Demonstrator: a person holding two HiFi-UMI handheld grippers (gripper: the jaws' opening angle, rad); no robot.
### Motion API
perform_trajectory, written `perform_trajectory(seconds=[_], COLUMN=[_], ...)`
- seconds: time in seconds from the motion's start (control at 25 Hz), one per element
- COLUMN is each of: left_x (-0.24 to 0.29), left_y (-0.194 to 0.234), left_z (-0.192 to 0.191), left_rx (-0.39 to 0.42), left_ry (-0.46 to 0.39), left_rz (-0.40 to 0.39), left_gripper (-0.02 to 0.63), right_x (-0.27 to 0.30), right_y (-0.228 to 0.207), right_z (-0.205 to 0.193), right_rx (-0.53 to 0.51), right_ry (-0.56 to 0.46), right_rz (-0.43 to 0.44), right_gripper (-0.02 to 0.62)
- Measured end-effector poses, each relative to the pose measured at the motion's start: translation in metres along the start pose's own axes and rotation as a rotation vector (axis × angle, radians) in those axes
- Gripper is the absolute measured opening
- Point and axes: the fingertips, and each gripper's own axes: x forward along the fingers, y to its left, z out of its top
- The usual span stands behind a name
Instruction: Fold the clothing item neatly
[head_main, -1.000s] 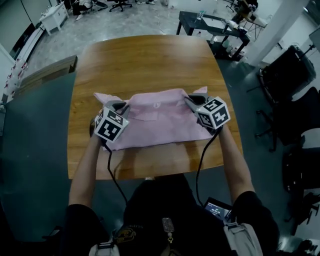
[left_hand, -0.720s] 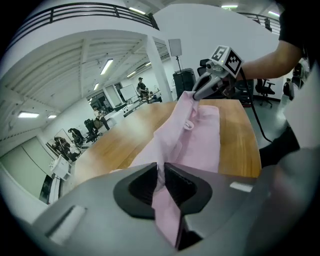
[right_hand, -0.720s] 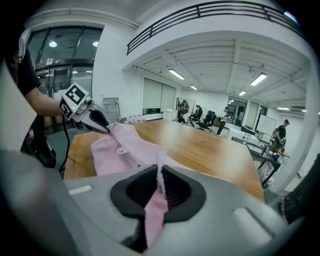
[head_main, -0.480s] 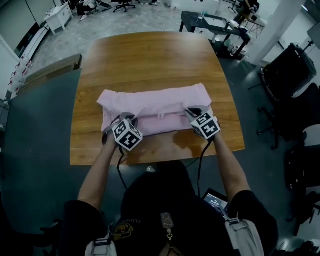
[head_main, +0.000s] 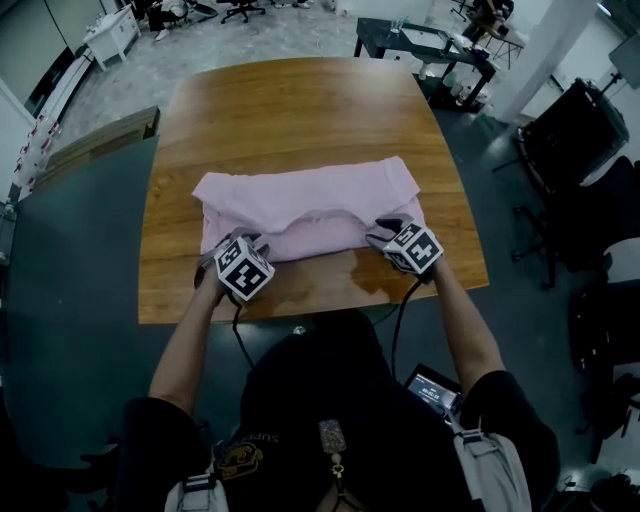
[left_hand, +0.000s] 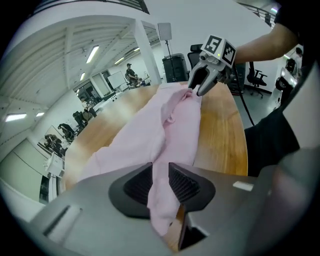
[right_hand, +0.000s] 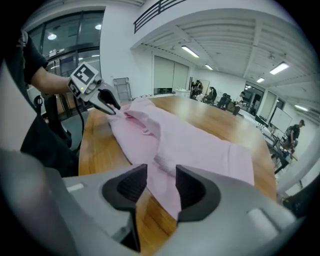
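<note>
A pink shirt (head_main: 300, 205) lies folded into a wide band across the wooden table (head_main: 300, 110). My left gripper (head_main: 238, 240) is at the shirt's near left corner. Its jaws have just been opening, and a strip of pink cloth (left_hand: 150, 130) still hangs between the pads (left_hand: 186, 182). My right gripper (head_main: 388, 228) is at the near right corner. Its jaws have also just been opening and stand wide, with the cloth's edge (right_hand: 200, 145) lying loose between them. Each gripper view shows the other gripper at the far end of the shirt: the right gripper (left_hand: 197, 87) and the left gripper (right_hand: 111, 102).
The table's near edge (head_main: 310, 305) runs just below both grippers. Black office chairs (head_main: 575, 150) stand to the right, a dark desk (head_main: 425, 50) behind the table, and a wooden panel (head_main: 95, 145) to the left. A small screen (head_main: 432, 385) hangs at the person's hip.
Both grippers pulled the raised shirt corners toward the person and down to the table's near side, folding the shirt over itself. The shirt now lies flat and both pairs of jaws stand wider.
</note>
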Motion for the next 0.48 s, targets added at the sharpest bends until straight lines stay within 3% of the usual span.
perform_trajectory(seconds=[0.12, 0.24, 0.48], left_x=[-0.018, -0.029, -0.008], left_y=[0.016, 0.035, 0.046], left_z=[0.008, 0.026, 0.087], left_rx=[-0.029, -0.052, -0.031], left_ry=[-0.046, -0.094, -0.153], left_rz=[0.024, 0.049, 0.053], left_gripper=[0.11, 0.11, 0.102], right_x=[-0.018, -0.032, -0.019], right_y=[0.006, 0.002, -0.024], right_z=[0.006, 0.032, 0.085], right_rx=[-0.029, 0.023, 0.077], right_ry=[-0.013, -0.098, -0.191], right_rz=[0.029, 0.032, -0.007], right_gripper=[0.169, 0.169, 0.153])
